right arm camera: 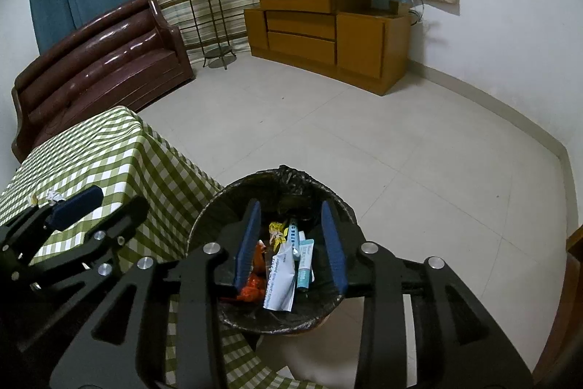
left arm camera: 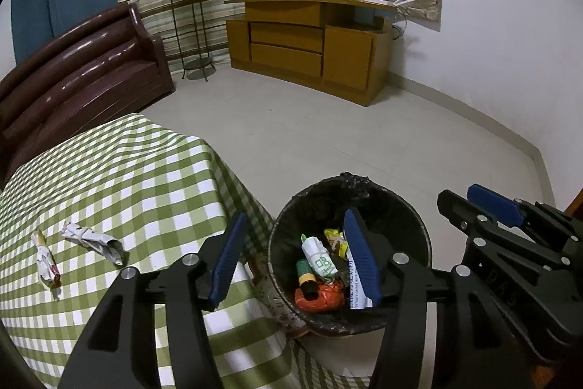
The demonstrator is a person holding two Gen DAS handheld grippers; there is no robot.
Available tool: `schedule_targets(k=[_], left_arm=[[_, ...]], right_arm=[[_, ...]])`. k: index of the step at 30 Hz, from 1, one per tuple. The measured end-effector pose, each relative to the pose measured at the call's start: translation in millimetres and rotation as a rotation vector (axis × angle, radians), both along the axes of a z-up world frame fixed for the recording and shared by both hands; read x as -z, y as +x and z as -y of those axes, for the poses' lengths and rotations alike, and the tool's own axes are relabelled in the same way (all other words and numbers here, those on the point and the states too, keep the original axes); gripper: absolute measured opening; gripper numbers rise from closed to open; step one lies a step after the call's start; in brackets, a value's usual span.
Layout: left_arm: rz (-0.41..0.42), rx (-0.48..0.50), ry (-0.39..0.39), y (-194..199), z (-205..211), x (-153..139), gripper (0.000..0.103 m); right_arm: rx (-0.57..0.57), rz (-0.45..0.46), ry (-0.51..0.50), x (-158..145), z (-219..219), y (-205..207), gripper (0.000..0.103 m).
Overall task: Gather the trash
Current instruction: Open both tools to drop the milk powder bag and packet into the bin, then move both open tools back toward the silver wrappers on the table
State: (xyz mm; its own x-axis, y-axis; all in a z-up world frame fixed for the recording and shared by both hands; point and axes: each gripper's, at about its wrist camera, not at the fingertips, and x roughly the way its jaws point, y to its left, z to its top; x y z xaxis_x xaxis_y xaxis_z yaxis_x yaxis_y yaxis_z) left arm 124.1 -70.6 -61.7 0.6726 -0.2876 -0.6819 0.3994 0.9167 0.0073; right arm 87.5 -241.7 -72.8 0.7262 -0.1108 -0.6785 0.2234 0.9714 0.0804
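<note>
We hold both grippers above a round trash bin [left arm camera: 349, 254] that stands on the pale tiled floor [left arm camera: 328, 133], just beside the corner of the table [left arm camera: 127, 177]. The bin is lined with a wrinkled black plastic bag, knotted at the far rim, and inside we see soft, crumpled things: an orange plastic wrap [left arm camera: 320, 298], a rolled white paper with green print [left arm camera: 320, 257], a yellow wrapper [right arm camera: 277, 232], a flat white carton sheet [right arm camera: 282, 279] and a light blue tube [right arm camera: 305, 265]. Our left gripper [left arm camera: 295, 261] is spread wide and holds nothing; one blue ribbed pad [left arm camera: 227, 257] hangs over the table edge and the other over the bin. Our right gripper [right arm camera: 291, 243] is also open and empty, and its two pads frame the mouth of the bin. On the table, covered with a smooth green and white checked cloth, two twisted paper wrappers [left arm camera: 93, 241] lie well apart from the bin, near the left side. The cloth falls steeply at the table corner, touching the bin wall. Beyond the bin the floor is open up to the wooden cabinet [left arm camera: 309, 46] and the glossy brown sofa [left arm camera: 80, 72].
</note>
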Motion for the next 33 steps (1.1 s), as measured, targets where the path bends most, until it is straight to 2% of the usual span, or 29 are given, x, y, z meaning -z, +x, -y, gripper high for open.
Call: schedule_targets(k=[14, 33], left_arm=[[0.006, -0.126, -0.005, -6, -65, -11, 0.059], [-0.023, -0.403, 0.007, 0, -193, -7, 0.061]], right_arm=[[-0.081, -0.001, -0.009, -8, -38, 6, 0.037], [-0.315, -0.018, -0.018, -12, -147, 32, 0.043]])
